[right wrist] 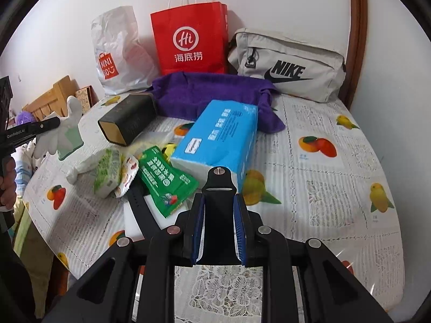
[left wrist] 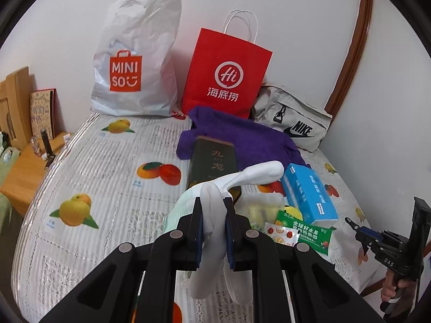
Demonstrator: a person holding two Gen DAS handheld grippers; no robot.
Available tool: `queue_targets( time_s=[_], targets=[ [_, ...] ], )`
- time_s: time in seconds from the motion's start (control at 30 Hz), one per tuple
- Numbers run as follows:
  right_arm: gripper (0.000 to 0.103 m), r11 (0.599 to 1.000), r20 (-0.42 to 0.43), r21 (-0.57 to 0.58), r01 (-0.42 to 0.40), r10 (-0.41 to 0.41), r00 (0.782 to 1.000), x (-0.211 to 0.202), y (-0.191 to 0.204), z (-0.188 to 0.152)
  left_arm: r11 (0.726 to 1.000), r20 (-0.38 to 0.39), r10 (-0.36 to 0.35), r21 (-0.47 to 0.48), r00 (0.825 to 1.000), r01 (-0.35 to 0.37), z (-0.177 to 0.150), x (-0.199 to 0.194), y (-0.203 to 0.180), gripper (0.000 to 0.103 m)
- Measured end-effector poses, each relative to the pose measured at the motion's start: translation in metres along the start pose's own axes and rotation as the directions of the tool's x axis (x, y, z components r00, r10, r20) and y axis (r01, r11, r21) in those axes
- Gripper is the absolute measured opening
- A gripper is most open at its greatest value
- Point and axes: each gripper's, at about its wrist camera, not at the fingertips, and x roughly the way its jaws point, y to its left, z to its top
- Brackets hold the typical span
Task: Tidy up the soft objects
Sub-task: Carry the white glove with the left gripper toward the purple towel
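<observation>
My left gripper (left wrist: 214,202) is shut on a white sock (left wrist: 258,173) that is lifted above the table, its ends hanging below the jaws. The right wrist view shows that gripper (right wrist: 54,122) at the far left with the sock (right wrist: 71,118) and a pale green piece. My right gripper (right wrist: 219,197) is shut on a black strap (right wrist: 219,185) with a metal stud, and a second black strap (right wrist: 137,200) lies on the table to its left. A purple towel (left wrist: 242,134) (right wrist: 202,94) lies crumpled at the back. The right gripper (left wrist: 358,231) shows at the right edge, a hand below it.
The fruit-print table (right wrist: 323,188) holds a blue tissue pack (right wrist: 221,140), a dark box (right wrist: 126,121), a green snack packet (right wrist: 164,180) and small wrapped packs. A red paper bag (right wrist: 188,40), a white MINISO bag (right wrist: 118,53) and a grey NIKE bag (right wrist: 288,64) line the wall.
</observation>
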Motion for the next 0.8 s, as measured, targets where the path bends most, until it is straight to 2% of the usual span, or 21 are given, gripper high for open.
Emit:
queue_targets(
  time_s=[0.37, 0.8],
  targets=[
    [0.022, 1.000, 0.026, -0.021, -0.012, 0.012, 1.000, 0.006, 0.003, 0.042, 1.000, -0.003, -0.003, -0.006, 1.000, 0.003, 0.026, 0.014, -0.011, 0.013],
    [0.022, 1.000, 0.070, -0.026, -0.014, 0.015, 0.997, 0.044, -0.006, 0.118, 0.998, -0.011, 0.022, 0.056, 1.000, -0.022, 0.087, 0.051, -0.025, 0.013]
  ],
)
